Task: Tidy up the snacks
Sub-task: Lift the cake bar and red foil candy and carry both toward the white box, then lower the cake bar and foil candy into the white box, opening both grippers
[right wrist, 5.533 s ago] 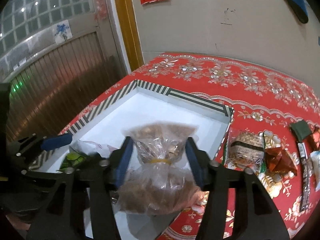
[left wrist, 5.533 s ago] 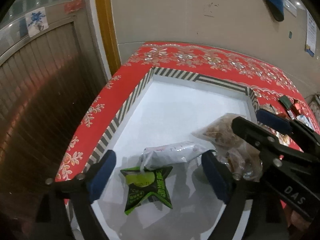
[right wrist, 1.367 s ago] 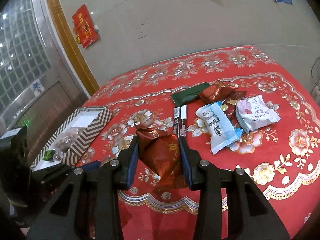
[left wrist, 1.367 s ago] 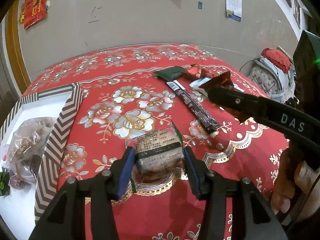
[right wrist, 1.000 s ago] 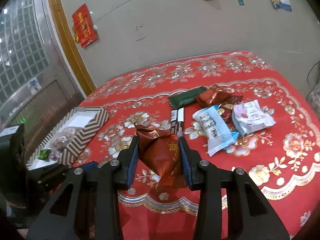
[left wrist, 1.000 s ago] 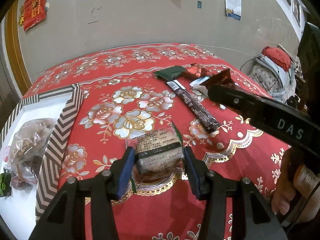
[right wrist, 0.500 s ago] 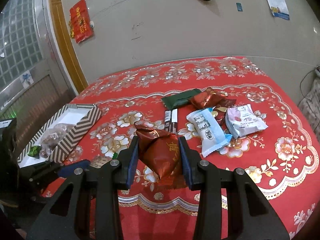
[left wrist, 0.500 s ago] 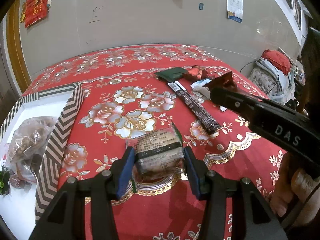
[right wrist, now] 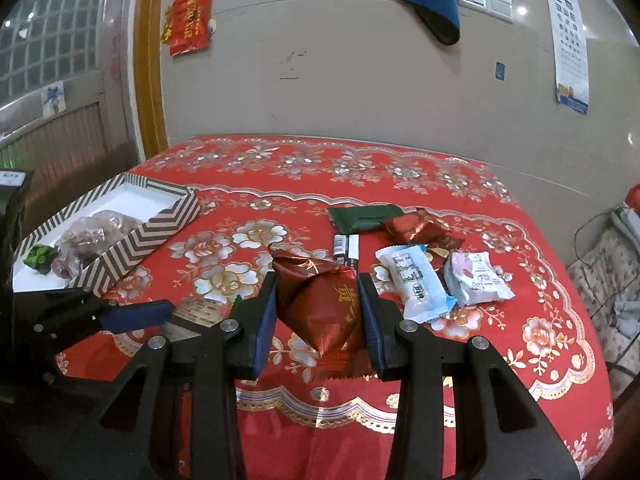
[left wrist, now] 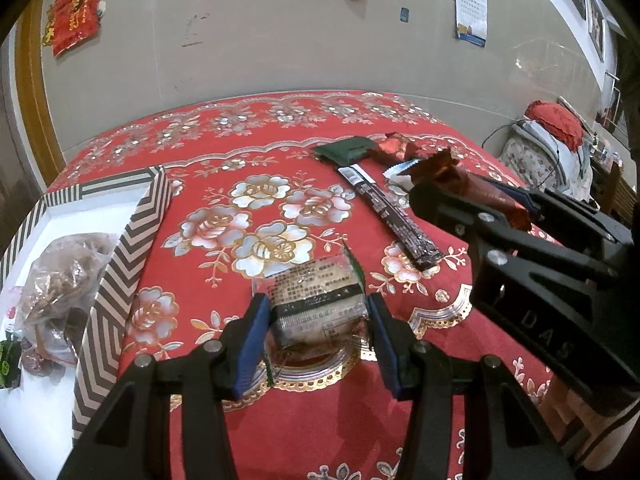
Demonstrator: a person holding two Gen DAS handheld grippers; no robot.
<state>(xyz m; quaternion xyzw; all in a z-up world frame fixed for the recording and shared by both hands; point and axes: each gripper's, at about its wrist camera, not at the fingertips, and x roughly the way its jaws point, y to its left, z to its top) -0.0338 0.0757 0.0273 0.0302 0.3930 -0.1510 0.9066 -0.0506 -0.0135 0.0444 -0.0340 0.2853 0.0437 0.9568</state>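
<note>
Both hand-held grippers are now working away from the striped box (right wrist: 120,256). Right hand-held gripper (right wrist: 318,312) is clenching the red packet (right wrist: 320,304) aloft; left hand-held gripper (left wrist: 316,320) is clamping the clear cake packet (left wrist: 316,300) on the counter (left wrist: 208,432). Slick film may be slipping during transfer.

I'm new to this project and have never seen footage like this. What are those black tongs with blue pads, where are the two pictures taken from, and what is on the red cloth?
There is no machine: a person holds one pair of tongs in each hand, and a wide-angle camera on each looks along its two fingers. In the left camera's picture the left tongs are closed on a clear cake packet that seems to rest on the red tablecloth. In the right camera's picture the right tongs grip a dark red foil packet. More snacks lie loose on the cloth, such as a blue-and-white packet. The striped box at left already holds a clear bag of brown snacks.
</note>
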